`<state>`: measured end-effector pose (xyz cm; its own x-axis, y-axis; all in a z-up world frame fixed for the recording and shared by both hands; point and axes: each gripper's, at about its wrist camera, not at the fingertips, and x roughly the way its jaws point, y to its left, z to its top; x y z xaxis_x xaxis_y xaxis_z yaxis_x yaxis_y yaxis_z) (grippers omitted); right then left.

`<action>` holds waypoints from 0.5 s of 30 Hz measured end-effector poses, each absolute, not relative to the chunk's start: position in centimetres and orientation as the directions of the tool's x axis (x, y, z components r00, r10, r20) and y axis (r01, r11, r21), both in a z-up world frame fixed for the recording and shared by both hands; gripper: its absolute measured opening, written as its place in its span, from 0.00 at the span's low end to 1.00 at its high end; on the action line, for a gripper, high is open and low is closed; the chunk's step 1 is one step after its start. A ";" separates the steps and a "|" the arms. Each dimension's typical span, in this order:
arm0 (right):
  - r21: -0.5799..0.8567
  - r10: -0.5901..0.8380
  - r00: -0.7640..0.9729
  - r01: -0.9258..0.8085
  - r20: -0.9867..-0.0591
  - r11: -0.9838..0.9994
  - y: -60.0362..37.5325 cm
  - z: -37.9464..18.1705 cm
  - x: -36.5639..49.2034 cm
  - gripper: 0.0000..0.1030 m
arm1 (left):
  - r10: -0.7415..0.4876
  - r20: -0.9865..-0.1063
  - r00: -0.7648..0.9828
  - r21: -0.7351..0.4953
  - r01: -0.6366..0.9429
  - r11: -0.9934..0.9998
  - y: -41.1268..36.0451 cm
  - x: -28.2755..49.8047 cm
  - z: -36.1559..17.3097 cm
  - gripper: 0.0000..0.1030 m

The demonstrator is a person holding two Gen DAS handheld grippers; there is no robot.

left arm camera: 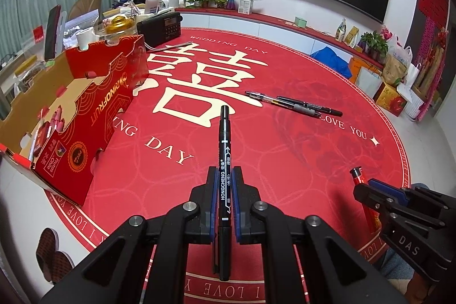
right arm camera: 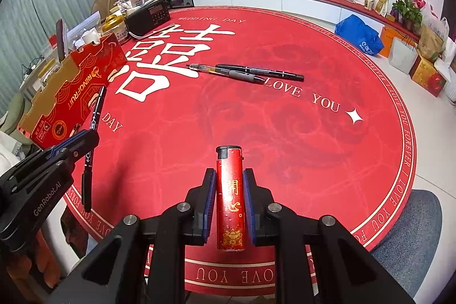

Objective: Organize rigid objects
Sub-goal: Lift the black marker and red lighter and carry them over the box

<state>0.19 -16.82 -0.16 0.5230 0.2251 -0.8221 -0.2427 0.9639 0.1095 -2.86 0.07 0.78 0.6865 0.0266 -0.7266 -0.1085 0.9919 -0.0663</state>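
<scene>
Gripping a black marker [left arm camera: 225,184] lengthwise, the left gripper [left arm camera: 225,175] has its blue pads closed tight on the barrel near mid-length, the capped tip jutting forward above the red mat [left arm camera: 285,155]. Alongside it, the right gripper [right arm camera: 228,181] pinches a red lighter [right arm camera: 229,195] by its flat sides, black cap end forward. Both items look light and rigid; the marker's smooth round barrel could roll or slide in the pads, while the lighter's flat faces give a surer hold, best taken mid-body as now. Further out, the two loose pens [left arm camera: 293,104] lie touching, one across the other, beside the "LOVE YOU" lettering, thin and easiest pinched across the barrel. To the left stands the open red carton [left arm camera: 94,116]. Only the left wrist view looks into it, showing a few small items already lying inside; the right wrist view shows just its outer wall, yet gives the clearer look at the lighter's full length.
</scene>
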 end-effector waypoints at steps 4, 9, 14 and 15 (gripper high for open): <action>0.096 0.220 0.521 -0.255 -0.824 0.962 -16.1 0.0 0.2 0.20 | 0.019 -0.722 0.691 -0.084 -0.116 0.990 0.7 -2.9 0.8 0.09; 0.081 0.215 0.517 -0.270 -0.828 0.960 -15.0 0.2 0.4 0.20 | 0.010 -0.716 0.698 -0.111 -0.128 0.986 1.7 -3.1 0.9 0.09; 0.060 0.216 0.526 -0.298 -0.823 0.953 -13.4 1.1 1.2 0.20 | 0.016 -0.683 0.730 -0.130 -0.143 0.981 3.3 -3.2 2.3 0.09; 0.062 0.224 0.528 -0.306 -0.819 0.950 -12.9 1.4 1.5 0.20 | 0.021 -0.672 0.740 -0.134 -0.150 0.980 3.8 -3.2 2.8 0.09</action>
